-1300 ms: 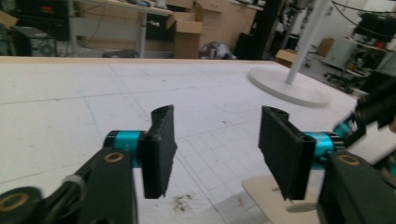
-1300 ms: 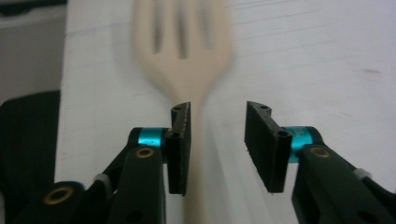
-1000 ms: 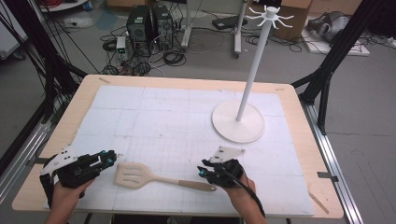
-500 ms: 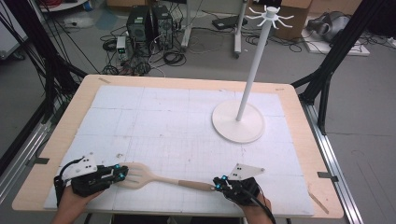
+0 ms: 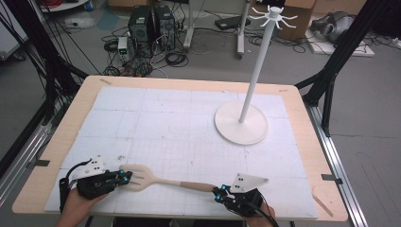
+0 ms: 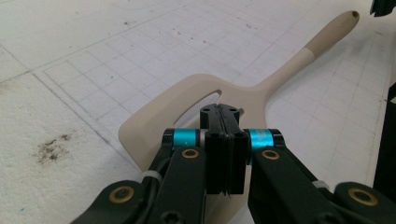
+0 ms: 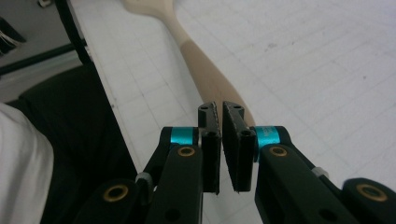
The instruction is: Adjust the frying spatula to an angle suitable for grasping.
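The spatula (image 5: pixel 156 178) lies flat on the desk (image 5: pixel 302 142) near its front edge, blade to the left. The left gripper (image 5: pixel 124 176) has just been closing — its fingers (image 6: pixel 223 116) now pinched together over the blade. The right gripper (image 5: pixel 218 194) sits at the handle's end, fingers (image 7: pixel 209 122) nearly together — whether they clamp the handle is unclear.

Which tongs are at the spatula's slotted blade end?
The left tongs, shut with their tips over the slotted blade of the spatula. The right tongs sit at the opposite end, by the darker handle tip.
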`<state>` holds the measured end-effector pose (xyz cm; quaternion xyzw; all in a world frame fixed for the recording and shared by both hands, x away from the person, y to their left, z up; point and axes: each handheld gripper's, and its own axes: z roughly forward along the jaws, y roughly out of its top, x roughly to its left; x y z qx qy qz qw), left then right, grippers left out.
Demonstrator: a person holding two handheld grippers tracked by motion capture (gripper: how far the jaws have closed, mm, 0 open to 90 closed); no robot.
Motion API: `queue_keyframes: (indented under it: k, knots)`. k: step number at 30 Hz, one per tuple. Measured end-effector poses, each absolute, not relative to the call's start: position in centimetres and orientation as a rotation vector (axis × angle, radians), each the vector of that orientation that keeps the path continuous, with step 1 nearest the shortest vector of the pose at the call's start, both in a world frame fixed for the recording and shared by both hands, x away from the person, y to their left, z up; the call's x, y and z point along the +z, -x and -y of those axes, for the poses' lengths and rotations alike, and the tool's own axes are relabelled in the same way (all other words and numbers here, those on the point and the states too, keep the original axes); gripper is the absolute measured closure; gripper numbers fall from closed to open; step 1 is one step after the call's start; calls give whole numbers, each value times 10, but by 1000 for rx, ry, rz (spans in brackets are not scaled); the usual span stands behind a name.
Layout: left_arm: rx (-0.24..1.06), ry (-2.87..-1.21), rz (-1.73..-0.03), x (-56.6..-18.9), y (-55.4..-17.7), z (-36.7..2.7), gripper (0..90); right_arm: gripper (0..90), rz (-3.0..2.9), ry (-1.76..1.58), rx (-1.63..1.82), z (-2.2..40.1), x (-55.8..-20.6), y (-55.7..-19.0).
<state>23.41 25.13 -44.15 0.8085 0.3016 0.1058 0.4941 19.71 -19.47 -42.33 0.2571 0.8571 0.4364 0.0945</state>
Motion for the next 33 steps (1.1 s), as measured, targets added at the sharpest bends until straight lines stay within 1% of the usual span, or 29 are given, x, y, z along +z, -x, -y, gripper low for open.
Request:
queue_keyframes:
  k: [9,18,24,30,33]
  knots:
    - [228,-1966,-727,-441,-232,-250,895,870,-2505,-812,1198,191,-427,-215]
    - [201,-1966,-715,-441,-226,-249,896,867,-2456,-866,1146,182,-428,-252]
    - [182,-1994,-694,-442,-224,-243,896,858,-2463,-883,1096,168,-429,-281]
    - [162,-1999,-678,-442,-224,-240,895,852,-2453,-901,1101,165,-431,-289]
    - [158,-1987,-677,-441,-223,-240,895,820,-2445,-927,1109,165,-432,-293]
